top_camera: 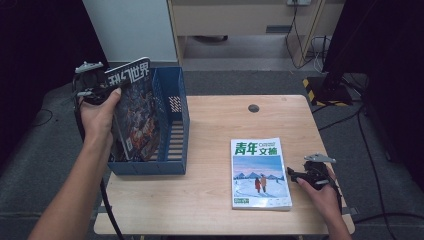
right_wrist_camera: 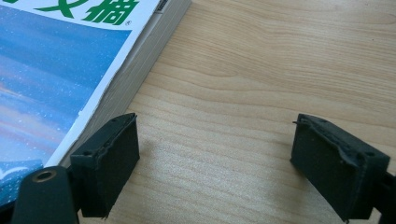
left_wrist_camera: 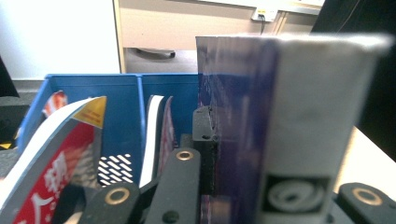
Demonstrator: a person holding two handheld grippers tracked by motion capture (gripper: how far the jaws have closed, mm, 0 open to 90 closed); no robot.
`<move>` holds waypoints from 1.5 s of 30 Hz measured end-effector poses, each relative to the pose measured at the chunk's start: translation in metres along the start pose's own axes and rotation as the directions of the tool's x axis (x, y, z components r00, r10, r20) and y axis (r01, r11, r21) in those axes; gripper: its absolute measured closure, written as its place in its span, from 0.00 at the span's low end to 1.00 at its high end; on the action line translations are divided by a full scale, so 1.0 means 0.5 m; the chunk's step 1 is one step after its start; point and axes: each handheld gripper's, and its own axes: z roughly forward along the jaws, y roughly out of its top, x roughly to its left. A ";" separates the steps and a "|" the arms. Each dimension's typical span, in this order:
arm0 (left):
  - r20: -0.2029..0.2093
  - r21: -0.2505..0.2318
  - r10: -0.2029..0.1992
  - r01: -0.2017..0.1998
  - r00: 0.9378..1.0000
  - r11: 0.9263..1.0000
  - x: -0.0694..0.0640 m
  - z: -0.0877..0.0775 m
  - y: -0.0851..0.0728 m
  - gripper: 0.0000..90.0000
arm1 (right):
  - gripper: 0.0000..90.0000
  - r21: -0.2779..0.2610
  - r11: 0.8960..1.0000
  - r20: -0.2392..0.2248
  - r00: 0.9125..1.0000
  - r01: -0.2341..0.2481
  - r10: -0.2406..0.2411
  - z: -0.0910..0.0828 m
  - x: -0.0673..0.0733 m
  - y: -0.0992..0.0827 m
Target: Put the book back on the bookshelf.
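Observation:
A dark magazine (top_camera: 132, 107) with white characters across its top stands upright in the blue file rack (top_camera: 172, 150) at the table's left. My left gripper (top_camera: 106, 92) is shut on its upper left edge. In the left gripper view the magazine (left_wrist_camera: 243, 116) fills the right half, pressed against one black pad (left_wrist_camera: 205, 135); the other pad is hidden behind it. A second magazine (top_camera: 260, 172), with a snowy blue cover, lies flat at the front right. My right gripper (top_camera: 295, 175) rests on the table just right of it, open (right_wrist_camera: 224, 163), with bare wood between the pads and the magazine's edge (right_wrist_camera: 116, 88) beside one pad.
The rack (left_wrist_camera: 116, 93) also holds a red-and-white magazine (left_wrist_camera: 56, 163) and a thin one (left_wrist_camera: 156, 130). A cable hole (top_camera: 253, 108) sits at the back of the wooden table (top_camera: 210, 195). Cables and a black stand (top_camera: 335, 80) are on the floor beyond.

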 end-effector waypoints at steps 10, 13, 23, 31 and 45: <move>0.018 0.002 0.000 0.000 1.000 1.000 -0.017 0.014 -0.010 0.91 | 0.17 -0.001 1.000 0.000 1.000 0.004 -0.004 0.000 0.000 0.000; 0.029 -0.004 -0.015 0.015 0.999 1.000 -0.014 0.014 -0.015 0.91 | 0.17 -0.001 1.000 -0.001 1.000 0.004 -0.004 0.000 0.000 0.000; 0.039 -0.021 -0.011 0.012 0.999 1.000 -0.010 0.022 -0.023 0.91 | 0.17 -0.002 1.000 0.000 1.000 0.002 -0.002 0.000 0.001 0.000; 0.044 -0.028 -0.002 0.003 0.999 1.000 -0.010 0.025 -0.026 0.91 | 0.17 0.000 1.000 -0.002 1.000 0.005 -0.005 0.000 0.000 0.000; 0.047 -0.045 -0.002 0.004 0.999 0.999 -0.005 0.030 -0.047 0.91 | 0.17 -0.003 1.000 -0.001 1.000 -0.002 0.002 0.000 0.001 0.000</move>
